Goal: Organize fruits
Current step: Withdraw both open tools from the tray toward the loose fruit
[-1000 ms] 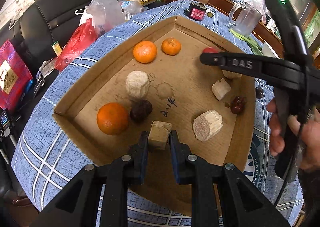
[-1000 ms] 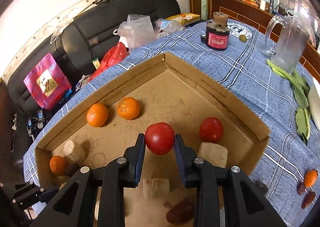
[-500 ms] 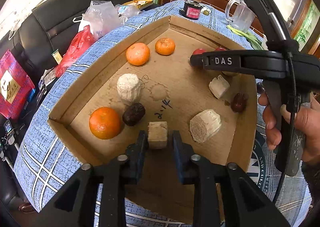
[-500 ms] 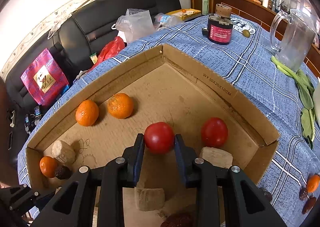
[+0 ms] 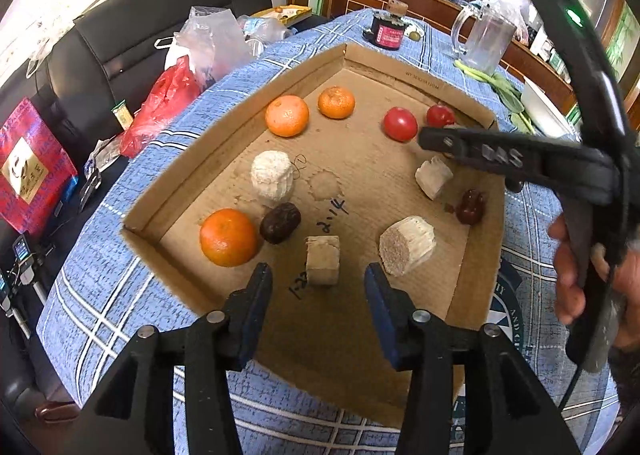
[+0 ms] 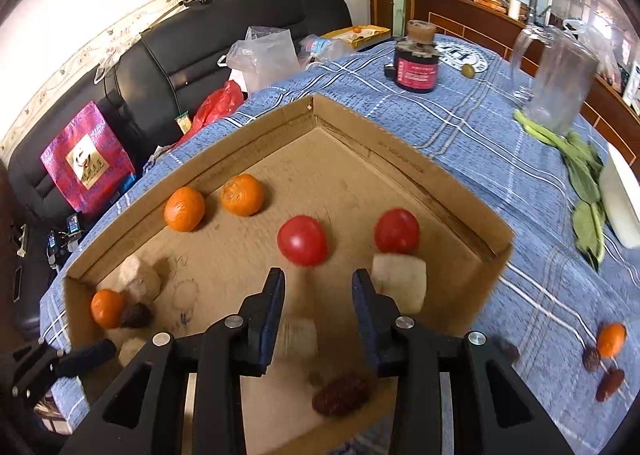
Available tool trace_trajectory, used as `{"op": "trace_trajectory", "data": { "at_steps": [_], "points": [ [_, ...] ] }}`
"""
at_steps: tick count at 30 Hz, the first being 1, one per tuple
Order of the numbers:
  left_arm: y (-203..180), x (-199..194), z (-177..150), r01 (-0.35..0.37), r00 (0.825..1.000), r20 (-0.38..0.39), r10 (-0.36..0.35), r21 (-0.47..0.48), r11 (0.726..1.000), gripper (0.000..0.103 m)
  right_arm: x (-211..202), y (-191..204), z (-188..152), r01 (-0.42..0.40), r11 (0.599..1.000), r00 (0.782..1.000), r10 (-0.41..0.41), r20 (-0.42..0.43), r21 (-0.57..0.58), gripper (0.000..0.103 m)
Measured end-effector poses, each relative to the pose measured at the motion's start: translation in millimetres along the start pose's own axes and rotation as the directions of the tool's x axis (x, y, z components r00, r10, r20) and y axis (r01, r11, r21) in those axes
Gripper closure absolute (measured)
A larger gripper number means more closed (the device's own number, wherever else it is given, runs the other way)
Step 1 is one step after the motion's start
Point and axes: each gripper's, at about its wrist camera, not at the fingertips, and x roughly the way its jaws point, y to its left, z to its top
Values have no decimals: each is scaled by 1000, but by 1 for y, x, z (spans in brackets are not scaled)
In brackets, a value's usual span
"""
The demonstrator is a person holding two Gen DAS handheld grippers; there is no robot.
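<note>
Worked over the box [image 5: 404,75] with both tongs. Saw the left gripper [image 5: 318,269] opening, fairly wide, with the block [image 5: 322,259] standing between the jaws and clear of both pads, close to the near wall. Saw the right gripper [image 6: 319,275] opening too, narrower and empty, with the tomato [image 6: 303,241] just beyond its tips on the box floor, left of the second tomato [image 6: 397,231]. Looked like the setting-down step for both. Judged best to finish spreading before pulling back, then to lift straight up and away along the fingers, since any sideways drag could have tipped the block or rolled the tomato off. Noted an orange [image 6: 611,339] and dates [image 6: 610,383] out on the cloth, far right, probably next to fetch.
</note>
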Motion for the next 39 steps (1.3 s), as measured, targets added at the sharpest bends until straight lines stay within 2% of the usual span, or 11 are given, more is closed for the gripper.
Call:
{"op": "trace_trajectory", "data": {
  "at_steps": [6, 11, 17, 21, 25, 30, 34, 37, 39],
  "points": [
    [-8, -18, -3, -7, 999, 43, 6, 10, 1000, 50, -37, -13, -29, -14, 997, 999, 10, 40, 79, 65],
    [-29, -30, -3, 4, 997, 75, -7, 35, 999, 44, -66, -34, -68, -5, 986, 999, -3, 45, 169, 61],
    [-67, -32, -4, 40, 996, 73, -46, 80, 996, 41, -102, -70, -123, 69, 967, 996, -81, 41, 246, 61],
    [-103, -30, -6, 68, 995, 61, -77, 130, 989, 32, -125, -100, -156, 122, 943, 989, -141, 39, 311, 61],
    [-146, -23, -10, 93, 994, 32, -101, 202, 975, 30, -145, -137, -187, 169, 906, 981, -193, 23, 388, 62],
    [-185, -9, -10, 102, 995, -6, -104, 259, 960, 30, -160, -181, -201, 189, 870, 974, -225, 25, 456, 62],
    [-202, 4, -3, 98, 995, -29, -93, 273, 957, 30, -160, -212, -188, 210, 864, 966, -256, 41, 458, 61],
    [-210, 11, 2, 87, 996, -42, -79, 279, 956, 30, -149, -235, -169, 196, 870, 968, -247, 55, 451, 46],
    [-214, 17, 7, 76, 997, -52, -64, 289, 954, 30, -138, -242, -155, 206, 877, 964, -258, 62, 435, 46]
  ]
}}
